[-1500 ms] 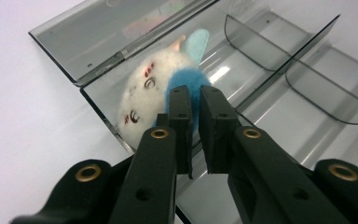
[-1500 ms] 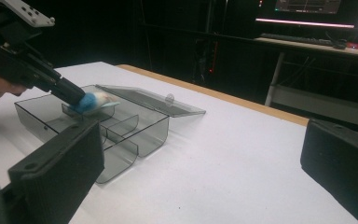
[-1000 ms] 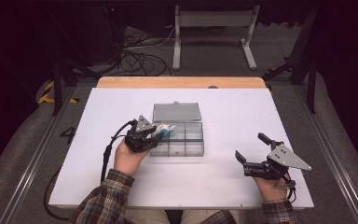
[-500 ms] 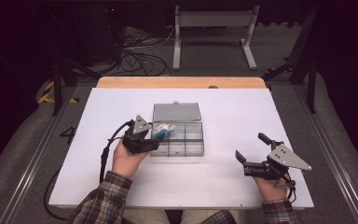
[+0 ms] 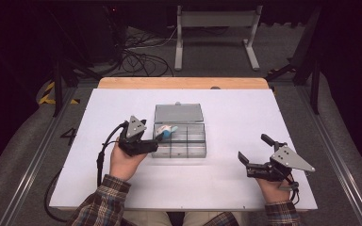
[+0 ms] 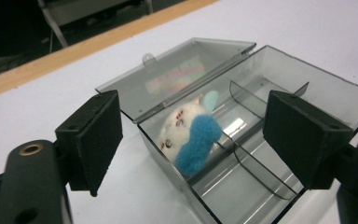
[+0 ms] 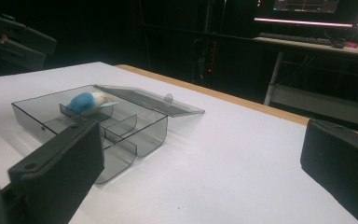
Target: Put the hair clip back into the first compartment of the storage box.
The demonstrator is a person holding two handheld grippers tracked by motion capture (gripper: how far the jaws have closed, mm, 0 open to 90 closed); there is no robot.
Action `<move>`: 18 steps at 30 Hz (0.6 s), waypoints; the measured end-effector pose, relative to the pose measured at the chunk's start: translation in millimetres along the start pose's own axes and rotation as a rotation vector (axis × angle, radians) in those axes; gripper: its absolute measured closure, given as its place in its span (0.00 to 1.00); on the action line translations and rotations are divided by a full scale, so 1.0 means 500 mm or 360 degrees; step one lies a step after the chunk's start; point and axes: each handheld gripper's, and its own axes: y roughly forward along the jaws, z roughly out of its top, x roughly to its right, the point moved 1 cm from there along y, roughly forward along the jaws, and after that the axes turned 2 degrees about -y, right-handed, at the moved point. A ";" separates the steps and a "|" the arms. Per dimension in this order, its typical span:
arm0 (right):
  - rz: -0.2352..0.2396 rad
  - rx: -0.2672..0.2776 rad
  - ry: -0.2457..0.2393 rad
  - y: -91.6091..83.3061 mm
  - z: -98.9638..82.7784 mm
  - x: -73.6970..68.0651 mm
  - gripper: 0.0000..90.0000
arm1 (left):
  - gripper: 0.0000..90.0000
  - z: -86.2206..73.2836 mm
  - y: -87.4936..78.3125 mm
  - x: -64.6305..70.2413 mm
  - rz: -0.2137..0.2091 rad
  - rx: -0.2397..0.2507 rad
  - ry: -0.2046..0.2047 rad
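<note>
A clear grey compartment box sits mid-table with its lid laid open at the back. A small white and blue felt toy lies in the back-left compartment, also seen close up as the toy in the box. My left gripper is at the box's left wall, open, its pads standing wide on either side of the toy without touching it. My right gripper rests open and holding nothing at the front right, facing the box and toy.
The white table top has a wooden strip along its far edge. Beyond it stand a metal stand and loose cables on the floor. A desk with a monitor is far behind.
My left gripper has drawn back a little to the left, away from the toy, which stays in its compartment. The right gripper has not moved.
</note>
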 end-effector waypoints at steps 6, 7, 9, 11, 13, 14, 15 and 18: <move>-0.0002 0.0000 -0.0004 0.000 0.000 0.000 0.00 | 0.20 0.005 -0.020 -0.006 0.0036 0.0067 -0.0005; -0.0002 0.0000 -0.0004 0.000 0.000 0.000 0.00 | 0.20 0.005 -0.023 -0.007 0.0038 0.0075 -0.0009; -0.0001 0.0004 0.0000 0.000 0.000 0.000 0.00 | 0.19 0.006 -0.029 -0.009 0.0037 0.0092 -0.0008; -0.0004 0.0005 -0.0003 0.000 0.000 0.001 0.00 | 0.17 0.006 -0.034 -0.010 0.0029 0.0113 -0.0001; -0.0005 0.0006 -0.0002 0.000 0.000 0.001 0.00 | 0.17 0.007 -0.039 -0.011 0.0024 0.0134 0.0006; -0.0006 0.0006 -0.0002 0.000 0.000 0.001 0.00 | 0.16 0.006 -0.042 -0.011 0.0022 0.0137 0.0011; -0.0006 0.0006 -0.0002 0.000 0.000 0.001 0.00 | 0.16 0.006 -0.043 -0.012 0.0017 0.0138 0.0017; -0.0006 0.0008 -0.0002 0.000 0.000 0.001 0.00 | 0.12 0.004 -0.049 -0.012 0.0000 0.0160 0.0032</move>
